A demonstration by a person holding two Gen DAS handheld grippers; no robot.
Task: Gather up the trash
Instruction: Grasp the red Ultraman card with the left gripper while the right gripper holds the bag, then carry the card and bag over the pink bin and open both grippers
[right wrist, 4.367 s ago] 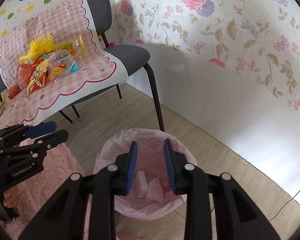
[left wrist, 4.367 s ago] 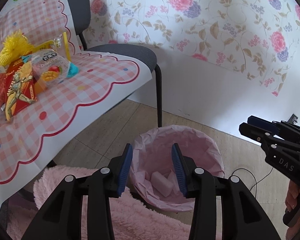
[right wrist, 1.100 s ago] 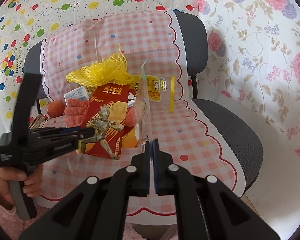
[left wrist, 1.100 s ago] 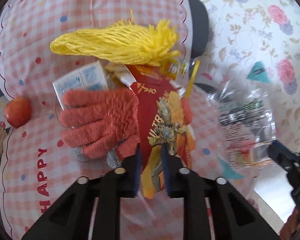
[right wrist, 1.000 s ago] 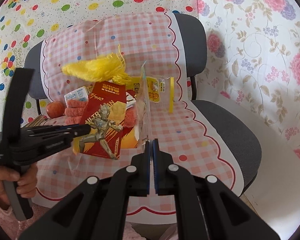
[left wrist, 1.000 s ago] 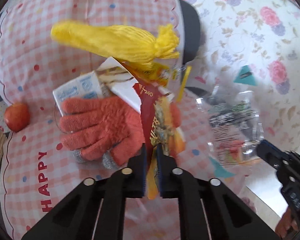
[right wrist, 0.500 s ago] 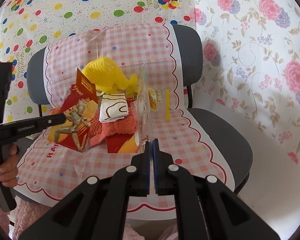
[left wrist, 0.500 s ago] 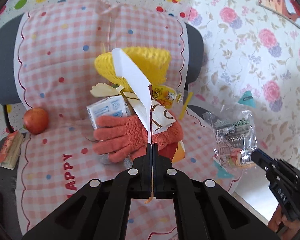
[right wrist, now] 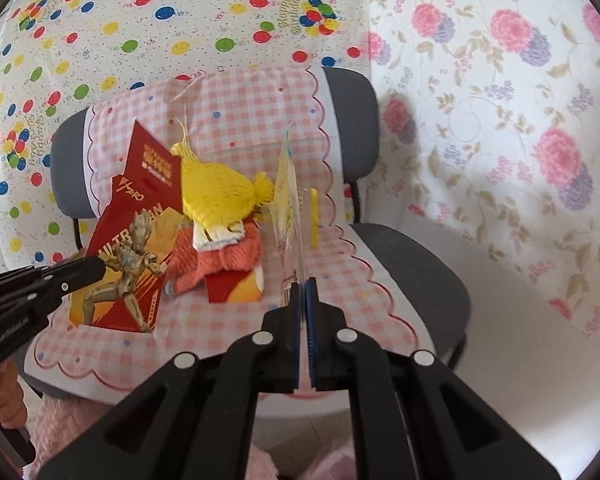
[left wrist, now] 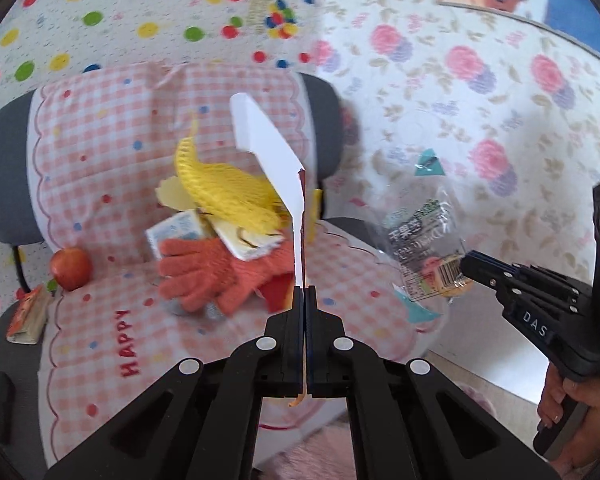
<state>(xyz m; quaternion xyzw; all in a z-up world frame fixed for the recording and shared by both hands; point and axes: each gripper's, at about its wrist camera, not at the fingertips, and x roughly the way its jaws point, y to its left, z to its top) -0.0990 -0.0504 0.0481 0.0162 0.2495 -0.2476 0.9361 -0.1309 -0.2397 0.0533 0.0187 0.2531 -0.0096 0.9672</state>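
1. The left tongs (left wrist: 303, 300) are clamped on the bottom edge of a flat red cardboard toy package (right wrist: 128, 240). Their own camera sees it edge-on, a thin stiff sheet with a plain white back; the right camera shows its glossy red face with a printed armoured figure, lifted clear of the seat.
2. The right tongs (right wrist: 303, 286) are pinched tight on a clear crinkly plastic snack wrapper (left wrist: 424, 248). It is thin and see-through, with printed lettering, a barcode and teal corners, and hangs in the air right of the chair.
3. Each set of tongs is matte black plastic with blue ribbed pads, and a hand (left wrist: 572, 400) grips the right handle.
4. A heap remains on the chair seat: a fuzzy orange knitted glove (left wrist: 216, 276), a yellow foam fruit net (left wrist: 224, 192) with an open mesh, a small white carton (left wrist: 176, 232) and a yellow strip (right wrist: 314, 216).
5. A round red apple (left wrist: 71, 269) lies left of the heap, well apart from it.
6. A pink gingham cloth (left wrist: 108, 160) with a scalloped red border covers the grey padded chair (right wrist: 412, 268).
7. A fluffy pink rug (right wrist: 60, 420) lies below the seat.
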